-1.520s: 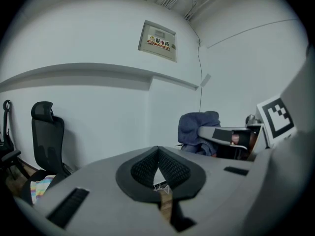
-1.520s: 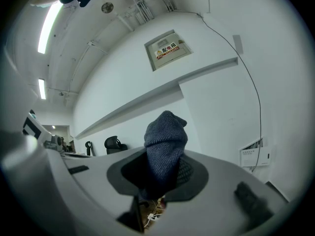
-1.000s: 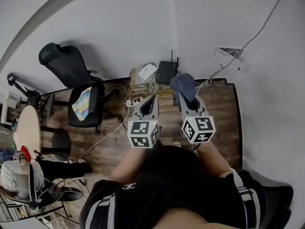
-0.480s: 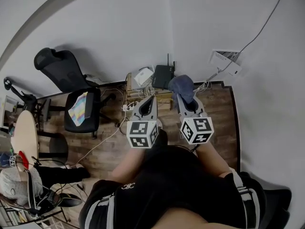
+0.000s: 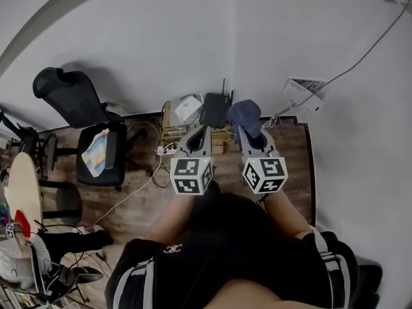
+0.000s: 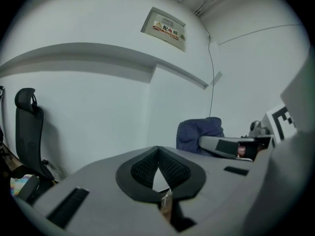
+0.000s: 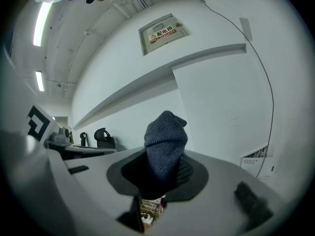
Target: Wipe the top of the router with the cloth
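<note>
A black office chair [image 5: 77, 108] stands at far left on the wood floor [image 5: 290, 159]. My left tongs [image 5: 203, 130] are pressed together on nothing. My right tongs [image 5: 248, 131] pinch the blue cloth [image 5: 246, 113], just right of the black router [image 5: 214, 110] by the far wall [image 5: 193, 31].

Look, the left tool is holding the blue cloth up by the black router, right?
No, the right tool holds the blue cloth, as the right gripper view shows; the left tool is empty. The cloth is indeed up by the black router.
</note>
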The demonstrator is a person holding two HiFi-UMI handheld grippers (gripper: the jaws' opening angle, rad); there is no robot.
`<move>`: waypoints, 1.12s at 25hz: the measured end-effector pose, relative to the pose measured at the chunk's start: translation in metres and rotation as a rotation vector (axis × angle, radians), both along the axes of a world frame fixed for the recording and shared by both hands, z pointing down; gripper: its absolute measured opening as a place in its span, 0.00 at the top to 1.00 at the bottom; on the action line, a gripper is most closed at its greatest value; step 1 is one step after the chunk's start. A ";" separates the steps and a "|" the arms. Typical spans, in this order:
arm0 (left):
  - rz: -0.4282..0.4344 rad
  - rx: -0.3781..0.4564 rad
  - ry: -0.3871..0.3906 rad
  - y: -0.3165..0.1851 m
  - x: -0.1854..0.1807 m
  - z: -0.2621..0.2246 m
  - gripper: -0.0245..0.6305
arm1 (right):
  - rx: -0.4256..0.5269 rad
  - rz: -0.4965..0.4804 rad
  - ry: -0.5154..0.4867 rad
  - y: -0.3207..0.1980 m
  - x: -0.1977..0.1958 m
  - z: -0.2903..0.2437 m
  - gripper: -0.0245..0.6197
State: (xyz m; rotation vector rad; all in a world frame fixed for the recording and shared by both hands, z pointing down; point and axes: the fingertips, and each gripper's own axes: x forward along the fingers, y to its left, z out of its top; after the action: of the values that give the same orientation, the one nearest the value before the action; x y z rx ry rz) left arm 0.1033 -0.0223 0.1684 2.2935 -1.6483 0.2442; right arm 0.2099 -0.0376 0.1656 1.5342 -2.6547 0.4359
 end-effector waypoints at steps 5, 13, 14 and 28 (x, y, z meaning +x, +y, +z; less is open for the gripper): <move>0.027 -0.005 0.018 -0.049 -0.009 -0.001 0.96 | -0.004 0.020 0.036 -0.042 -0.008 -0.004 0.83; 0.017 0.012 0.048 -0.131 -0.038 -0.006 0.96 | -0.009 -0.004 0.084 -0.119 -0.039 -0.006 0.82; 0.010 0.010 0.054 -0.139 -0.043 -0.004 0.96 | -0.010 -0.012 0.092 -0.129 -0.044 -0.005 0.82; -0.295 -0.042 0.056 -0.185 -0.068 0.032 0.96 | -0.035 -0.300 0.202 -0.213 -0.050 0.027 0.82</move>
State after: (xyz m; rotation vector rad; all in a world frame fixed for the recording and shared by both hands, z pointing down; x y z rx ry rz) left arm 0.0353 -0.2078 0.1999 1.9746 -1.9032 0.1437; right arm 0.1600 -0.2510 0.1924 1.0789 -2.6391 0.2897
